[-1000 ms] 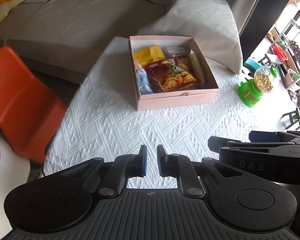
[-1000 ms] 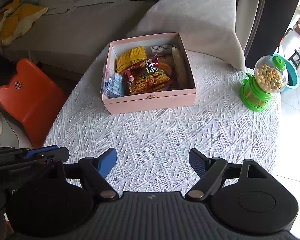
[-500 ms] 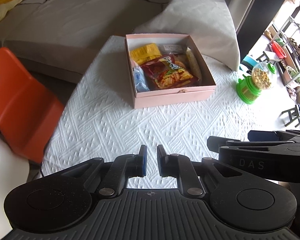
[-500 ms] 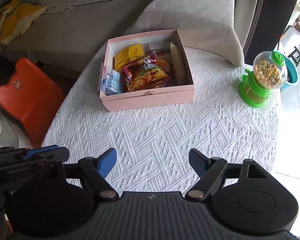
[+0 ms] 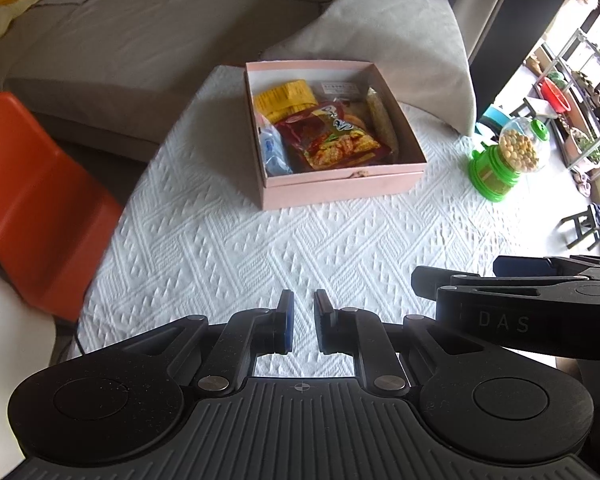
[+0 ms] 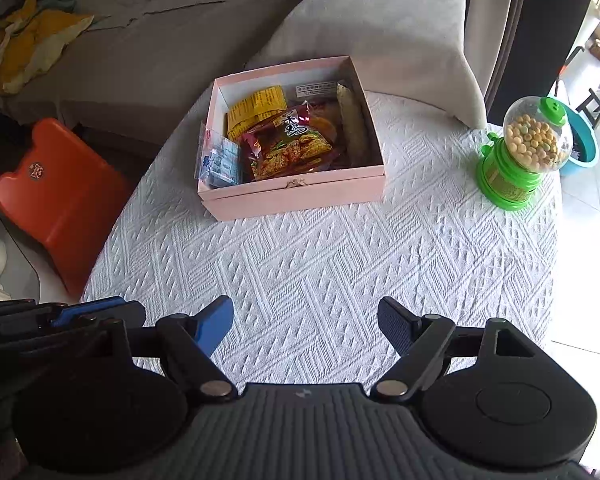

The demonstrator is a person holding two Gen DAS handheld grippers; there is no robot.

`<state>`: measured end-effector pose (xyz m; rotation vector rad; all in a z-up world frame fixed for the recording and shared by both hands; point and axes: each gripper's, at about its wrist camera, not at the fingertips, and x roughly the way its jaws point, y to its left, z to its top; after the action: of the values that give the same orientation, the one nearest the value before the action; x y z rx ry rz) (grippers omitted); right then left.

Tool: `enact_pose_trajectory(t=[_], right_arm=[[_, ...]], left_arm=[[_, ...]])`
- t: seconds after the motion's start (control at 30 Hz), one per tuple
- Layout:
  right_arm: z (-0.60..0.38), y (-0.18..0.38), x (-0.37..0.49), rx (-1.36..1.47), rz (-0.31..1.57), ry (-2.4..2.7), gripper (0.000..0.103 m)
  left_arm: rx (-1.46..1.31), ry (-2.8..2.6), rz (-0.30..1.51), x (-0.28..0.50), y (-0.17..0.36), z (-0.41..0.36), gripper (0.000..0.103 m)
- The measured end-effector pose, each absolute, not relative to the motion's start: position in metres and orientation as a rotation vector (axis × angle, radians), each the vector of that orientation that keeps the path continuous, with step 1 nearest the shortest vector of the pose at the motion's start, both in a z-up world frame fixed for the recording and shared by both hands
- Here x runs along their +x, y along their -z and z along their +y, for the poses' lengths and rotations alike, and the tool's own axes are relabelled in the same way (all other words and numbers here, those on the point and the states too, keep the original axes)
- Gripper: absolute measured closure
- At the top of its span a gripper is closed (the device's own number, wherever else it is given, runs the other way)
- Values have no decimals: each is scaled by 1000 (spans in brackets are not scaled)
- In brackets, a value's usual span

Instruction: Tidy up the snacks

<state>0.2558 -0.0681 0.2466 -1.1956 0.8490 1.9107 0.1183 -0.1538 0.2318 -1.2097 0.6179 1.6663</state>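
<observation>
An open pink box (image 5: 340,190) (image 6: 296,200) stands at the far side of the white-clothed table (image 5: 260,248). Inside lie a red snack packet (image 5: 332,140) (image 6: 288,148), a yellow packet (image 5: 286,98), a blue-and-white packet (image 5: 274,152) at the left wall and a long tan packet (image 5: 382,120) at the right wall. My left gripper (image 5: 303,300) hangs over the near part of the table, shut with nothing between its pads. To its right, my right gripper (image 6: 305,308) is open and holds nothing. Both are well short of the box.
A green candy dispenser (image 6: 520,160) with a clear globe stands at the table's right edge. An orange chair (image 6: 60,196) sits low beside the left edge. A grey sofa (image 5: 140,40) runs behind the table. A blue bucket (image 6: 584,140) is on the floor at far right.
</observation>
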Motion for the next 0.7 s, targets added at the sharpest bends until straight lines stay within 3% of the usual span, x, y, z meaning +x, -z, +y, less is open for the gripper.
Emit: enact_pose_trajectory(t=[0.7], right_arm=[[-76,-246,257,-1202,849,-1918,22]], left_arm=[[-1201,-1665,597,119,-237,-154,88]])
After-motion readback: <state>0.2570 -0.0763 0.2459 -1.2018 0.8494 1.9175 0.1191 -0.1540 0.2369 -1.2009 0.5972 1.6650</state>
